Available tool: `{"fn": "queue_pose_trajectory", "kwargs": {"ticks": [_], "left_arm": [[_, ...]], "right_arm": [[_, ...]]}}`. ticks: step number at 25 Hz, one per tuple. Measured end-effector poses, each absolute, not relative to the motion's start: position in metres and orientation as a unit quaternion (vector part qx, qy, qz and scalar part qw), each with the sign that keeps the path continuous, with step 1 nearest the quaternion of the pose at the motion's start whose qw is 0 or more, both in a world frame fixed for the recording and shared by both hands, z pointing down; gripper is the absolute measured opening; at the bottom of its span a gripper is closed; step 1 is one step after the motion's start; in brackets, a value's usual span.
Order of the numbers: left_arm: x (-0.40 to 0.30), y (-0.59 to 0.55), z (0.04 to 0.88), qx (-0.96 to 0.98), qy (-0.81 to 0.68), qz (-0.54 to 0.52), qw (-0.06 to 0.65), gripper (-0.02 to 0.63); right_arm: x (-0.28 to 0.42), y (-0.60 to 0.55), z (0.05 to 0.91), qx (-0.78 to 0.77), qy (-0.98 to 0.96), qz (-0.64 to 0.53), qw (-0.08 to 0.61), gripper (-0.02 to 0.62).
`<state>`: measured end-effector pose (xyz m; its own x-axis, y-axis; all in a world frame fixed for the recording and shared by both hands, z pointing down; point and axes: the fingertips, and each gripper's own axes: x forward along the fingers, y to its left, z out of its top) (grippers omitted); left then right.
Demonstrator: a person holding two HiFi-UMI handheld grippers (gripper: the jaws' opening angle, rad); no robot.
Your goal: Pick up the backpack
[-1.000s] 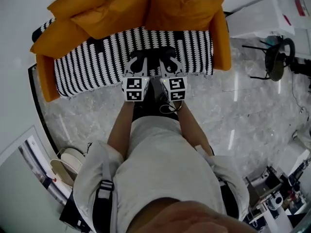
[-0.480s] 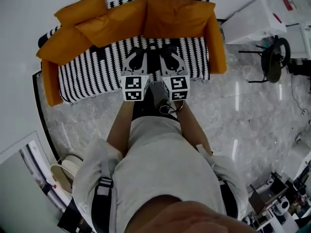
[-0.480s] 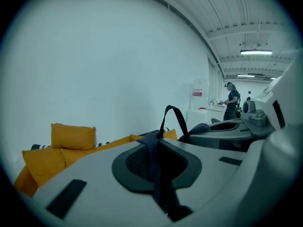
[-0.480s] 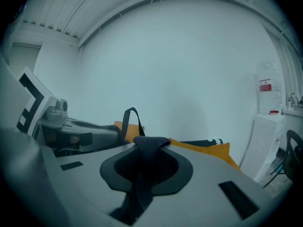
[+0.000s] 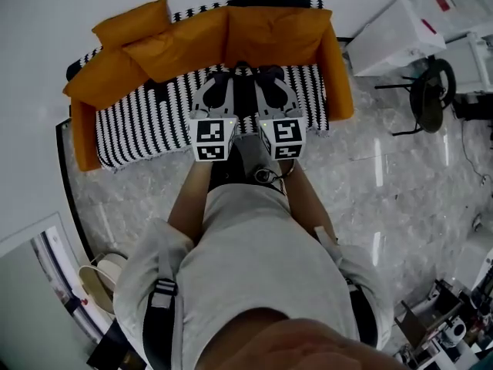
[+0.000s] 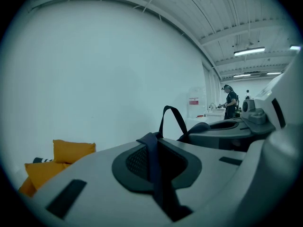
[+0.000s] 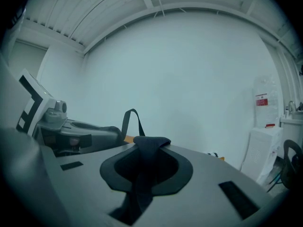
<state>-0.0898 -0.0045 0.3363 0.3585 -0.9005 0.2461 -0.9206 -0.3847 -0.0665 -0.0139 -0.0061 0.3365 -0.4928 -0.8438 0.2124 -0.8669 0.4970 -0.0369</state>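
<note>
Two holds logged: left gripper point(image 5: 222, 79) and right gripper point(image 5: 267, 78) each pinched tight on a dark strap point(image 6: 152, 164) of the backpack point(image 5: 248, 154), which hangs between them just near of the striped sofa point(image 5: 146, 114); likely soft, floppy, light, best carried by its straps.

A: How is the floor point(image 5: 400, 191) finished?
B: In glossy grey marble. A black-and-white striped sofa point(image 5: 146, 118) with orange cushions point(image 5: 185, 41) is set against the white wall point(image 5: 46, 29).
A: Lighting?
B: Provided by ceiling strip lights point(image 6: 248, 51).
</note>
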Motion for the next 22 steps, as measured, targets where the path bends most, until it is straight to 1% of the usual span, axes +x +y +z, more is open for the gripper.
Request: {"fn": "queue_pose_trajectory", "kwargs": {"ticks": [8,15,22], "left_arm": [[-0.064,0.034,0.311,0.825,-0.555,0.107,0.026,0.031],[-0.053,0.061,0.308,0.827,-0.551,0.107,0.017,0.031],[-0.042,0.064,0.308,0.829,-0.549,0.107,0.015,0.031]], "right_arm": [[0.011,0.032,0.315,0.505,-0.858,0.055,0.075,0.064],[0.022,0.056,0.312,0.518,-0.850,0.062,0.072,0.064],[0.034,0.065,0.311,0.527,-0.845,0.068,0.061,0.064]]}}
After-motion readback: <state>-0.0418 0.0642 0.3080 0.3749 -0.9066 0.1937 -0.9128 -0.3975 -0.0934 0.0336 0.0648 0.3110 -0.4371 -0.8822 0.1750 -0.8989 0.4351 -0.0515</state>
